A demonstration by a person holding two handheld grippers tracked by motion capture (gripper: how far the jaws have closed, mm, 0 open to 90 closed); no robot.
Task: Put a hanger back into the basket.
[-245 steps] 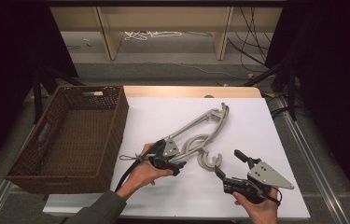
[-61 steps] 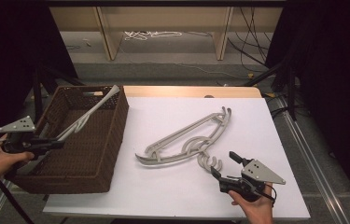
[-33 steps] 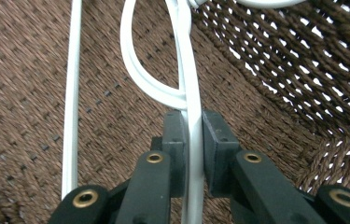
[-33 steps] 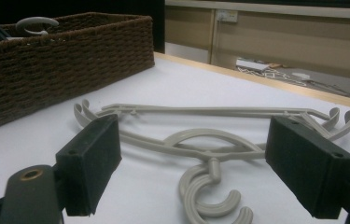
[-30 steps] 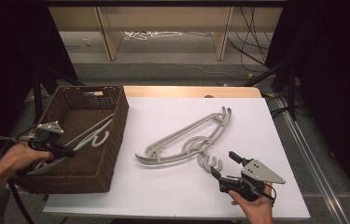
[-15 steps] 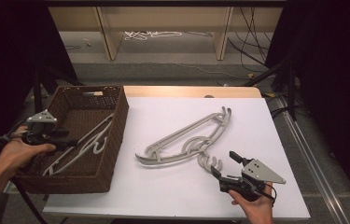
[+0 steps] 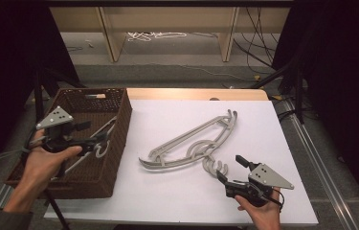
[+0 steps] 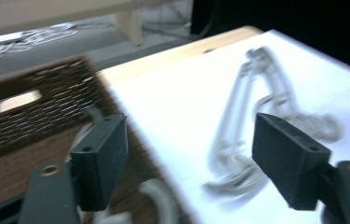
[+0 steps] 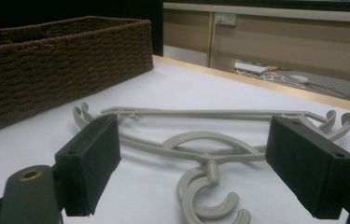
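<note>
My table (image 7: 177,196) is the biggest thing here — it has a white top and a strip of wood along its far edge. On its left side stands a brown woven basket (image 7: 115,143). One grey hanger (image 7: 101,139) lies inside the basket, and its round hook curls up near the basket's right wall.

A second grey hanger (image 7: 194,143) lies flat on the white top, near the middle and well apart from the basket. Its hook (image 7: 214,166) points toward me, just in front of my right gripper.

My left gripper (image 7: 91,143) is over the basket, above the hanger that lies in there. Its jaws have just been opening. They now stand wide, and nothing is between them — the hanger is below them, not in their hold. In the left gripper view the picture is blurry, but I can see the two black pads far apart.

My right gripper (image 7: 229,175) sits low at the near right of the table. Its jaws are wide open too, and they hold nothing.
</note>
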